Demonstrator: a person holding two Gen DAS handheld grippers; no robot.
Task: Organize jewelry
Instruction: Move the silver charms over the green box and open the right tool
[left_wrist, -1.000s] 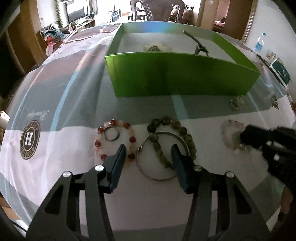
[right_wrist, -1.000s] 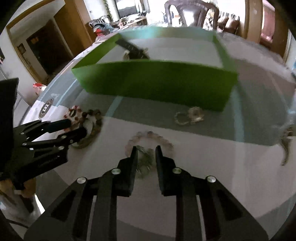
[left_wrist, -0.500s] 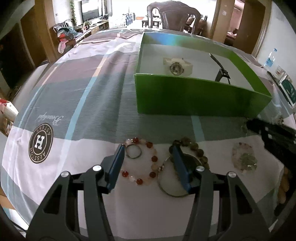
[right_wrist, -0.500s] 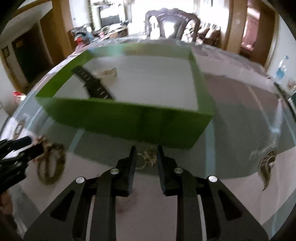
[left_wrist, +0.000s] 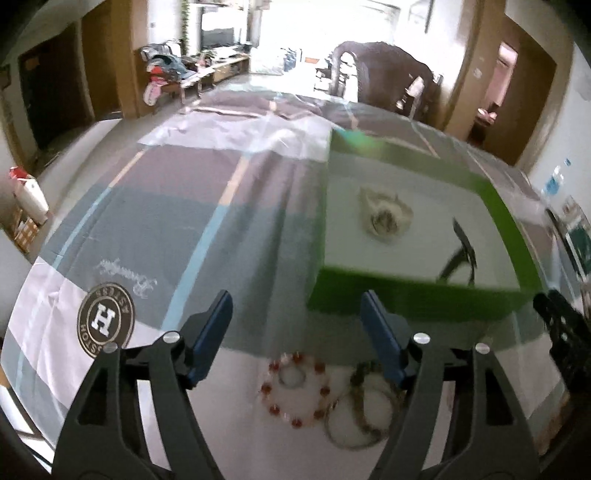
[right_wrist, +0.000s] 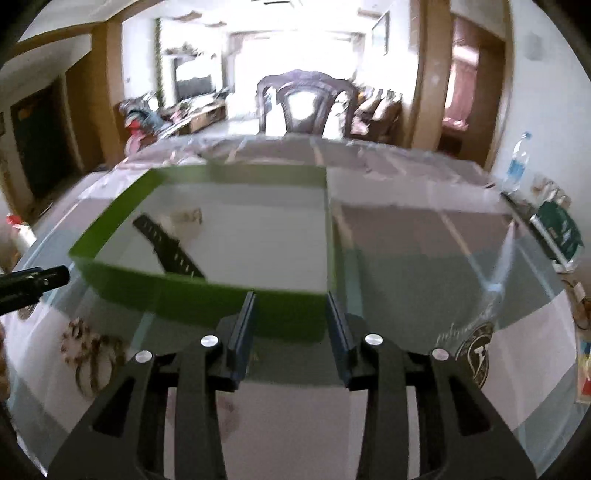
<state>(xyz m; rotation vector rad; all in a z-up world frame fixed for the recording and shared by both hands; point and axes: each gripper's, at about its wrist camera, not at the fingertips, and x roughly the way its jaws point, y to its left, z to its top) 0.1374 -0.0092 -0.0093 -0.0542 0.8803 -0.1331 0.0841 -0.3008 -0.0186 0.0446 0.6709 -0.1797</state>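
Both jaws released, nothing held: left gripper (left_wrist: 295, 332), right gripper (right_wrist: 290, 317). Red-and-clear bead bracelet (left_wrist: 293, 391) lies on cloth before green cardboard box (left_wrist: 406, 295). Likely light, floppy, slippery; pinch its beaded edge.

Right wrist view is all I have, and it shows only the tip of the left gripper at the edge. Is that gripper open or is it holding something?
Observer: The left gripper is open and holds nothing.
Operator: What lies below it?
Observer: A red bead bracelet lies on the cloth, seen between its fingers, with a small ring inside the loop.
Operator: And the pale blur in the green box, next to the black strap?
Observer: That is a pale wristwatch with a round dial, lying on the box floor.
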